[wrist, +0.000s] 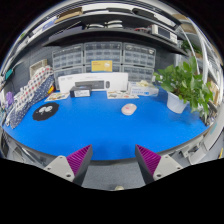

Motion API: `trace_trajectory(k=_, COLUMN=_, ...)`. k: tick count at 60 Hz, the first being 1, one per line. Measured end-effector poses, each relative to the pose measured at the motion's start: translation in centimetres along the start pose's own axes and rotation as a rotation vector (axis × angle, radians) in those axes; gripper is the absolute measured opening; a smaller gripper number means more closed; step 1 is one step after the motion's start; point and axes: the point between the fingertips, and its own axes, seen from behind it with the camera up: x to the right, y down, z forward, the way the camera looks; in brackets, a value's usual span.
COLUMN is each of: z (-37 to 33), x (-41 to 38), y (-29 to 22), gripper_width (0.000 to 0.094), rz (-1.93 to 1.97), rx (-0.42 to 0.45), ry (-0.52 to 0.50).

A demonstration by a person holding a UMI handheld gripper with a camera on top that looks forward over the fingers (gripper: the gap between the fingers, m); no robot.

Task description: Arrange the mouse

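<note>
The gripper (114, 160) is hovering at the near edge of the blue worktop (95, 125), its two fingers spread wide apart with nothing between them. The purple pads (80, 157) are showing on the inner faces, angled toward each other across an open gap.

Looking ahead along the fingers, the mouse (129, 109) is sitting on the blue surface, well beyond the fingertips and slightly toward the right finger's side. It is pale in colour, lying alone with bare blue around it, not touching anything.

Off toward the left, a dark round object (45, 112) is lying flat on the worktop, well apart from the mouse; what it is cannot be told. Farther left, a stack of small packaged items (22, 104) is lining the edge.

Along the back of the worktop, a white box-like unit (92, 83) is standing, with small drawer cabinets (100, 55) rising behind it. On the right, a leafy green plant (188, 80) in a white pot is standing on the worktop, beyond the mouse and apart from it.
</note>
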Motion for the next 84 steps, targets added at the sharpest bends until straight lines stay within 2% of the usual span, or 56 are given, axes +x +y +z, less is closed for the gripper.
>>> trace_trajectory(k=19, z=12.2, x=6.3, y=-3.5, gripper_width=0.0856, rz=0.006, rx=-0.067, ry=0.005)
trace_trajectory(k=35, z=21.0, x=6.9, y=-6.9, gripper_width=0.0832, rz=-0.016, rx=-0.140, ry=-0.083)
trace_trajectory(k=47, z=25.0, x=5.8, y=-9.7, gripper_width=0.0815, rz=-0.040, rx=-0.152, ry=-0.125)
trace_trajectory(k=62, z=27.0, x=5.8, y=-10.9, gripper_width=0.0672, rz=-0.020, rx=-0.183, ry=-0.100)
trace_trajectory(k=69, z=27.0, x=6.1, y=-11.0, gripper_width=0.0572, rz=-0.004, rx=-0.167, ry=-0.073)
trace_trajectory(k=72, z=27.0, x=6.0, y=-11.1, gripper_width=0.0483, rz=0.002, rx=-0.153, ry=-0.067)
trace_trajectory(k=77, z=27.0, x=6.0, y=-11.1, gripper_width=0.0472, rz=0.011, rx=-0.140, ry=-0.048)
trace_trajectory(k=78, z=27.0, x=5.9, y=-11.1, gripper_width=0.0441, rz=0.013, rx=-0.138, ry=-0.047)
trace_trajectory(k=84, z=27.0, x=6.0, y=-11.0, gripper_width=0.0394, rz=0.019, rx=-0.156, ry=-0.026)
